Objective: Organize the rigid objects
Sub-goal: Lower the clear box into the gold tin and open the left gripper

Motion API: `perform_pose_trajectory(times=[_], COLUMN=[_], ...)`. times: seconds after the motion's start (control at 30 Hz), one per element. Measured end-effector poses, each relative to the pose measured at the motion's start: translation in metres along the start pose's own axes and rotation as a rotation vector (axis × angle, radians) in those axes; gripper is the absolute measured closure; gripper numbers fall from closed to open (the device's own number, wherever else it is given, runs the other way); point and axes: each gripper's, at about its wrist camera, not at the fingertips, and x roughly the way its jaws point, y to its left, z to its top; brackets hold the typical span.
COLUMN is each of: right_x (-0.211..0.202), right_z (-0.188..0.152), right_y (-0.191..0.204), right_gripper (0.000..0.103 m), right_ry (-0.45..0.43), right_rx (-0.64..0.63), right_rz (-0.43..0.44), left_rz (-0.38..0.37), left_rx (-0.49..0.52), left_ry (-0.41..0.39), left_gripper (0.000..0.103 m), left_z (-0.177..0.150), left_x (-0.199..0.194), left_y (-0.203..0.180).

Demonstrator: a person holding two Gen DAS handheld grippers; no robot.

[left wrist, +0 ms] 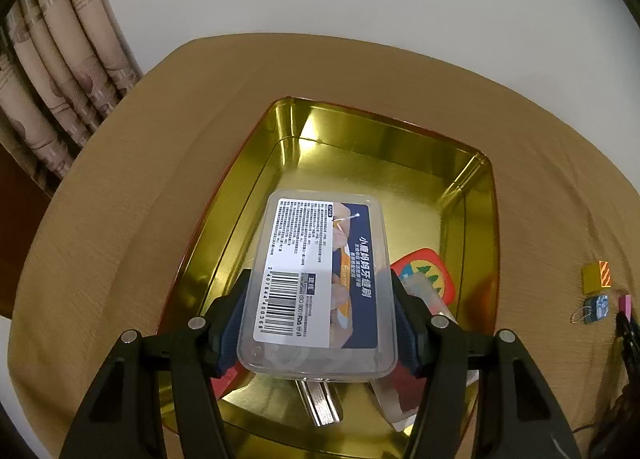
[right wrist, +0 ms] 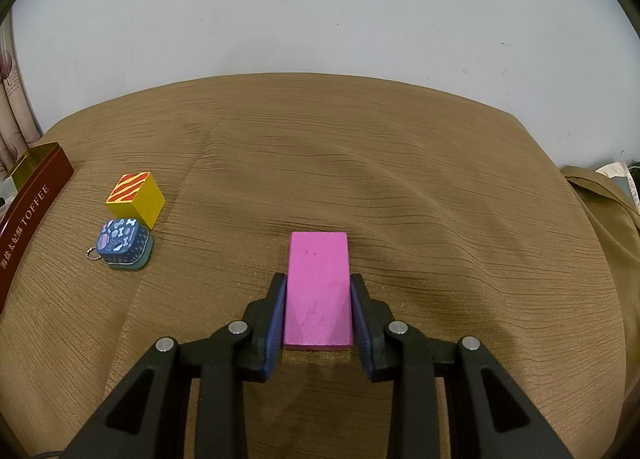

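your left gripper [left wrist: 316, 323] is clamped on the clear plastic box [left wrist: 320, 283], pads pressing its long sides, barcode label facing up. you're holding it over the gold tin [left wrist: 240, 195], near the tin's closer end. under and beside the box in the tin: a red card with a colourful print [left wrist: 432, 271], a metal key-like piece [left wrist: 320, 403] and something whitish at the right, can't tell what. your right gripper [right wrist: 318, 315] is closed on the pink block [right wrist: 318, 283], which lies flat on the brown cloth [right wrist: 400, 179]; can't tell if it's lifted. left of it on the cloth: the yellow cube [right wrist: 136, 199] with red stripes on top, touching the small blue keychain tin [right wrist: 126, 247]. dark red toffee tin wall [right wrist: 28, 219] at far left
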Motion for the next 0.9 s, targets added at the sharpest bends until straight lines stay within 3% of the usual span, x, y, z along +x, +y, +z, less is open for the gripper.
perform_pose_trajectory(times=[0.47,0.9], right_x=[0.000,0.001], right_z=[0.000,0.001], right_y=[0.000,0.001], right_gripper=[0.071,0.071], right_ry=[0.000,0.000], right_rx=[-0.001,-0.002], right_rz=[-0.001,-0.002], left_rz=[-0.003,-0.029], left_rx=[-0.007,0.018], left_ry=[0.018,-0.017], left_gripper=[0.044,0.029], left_z=[0.002,-0.010], left_x=[0.007,-0.011], left_y=[0.000,-0.004])
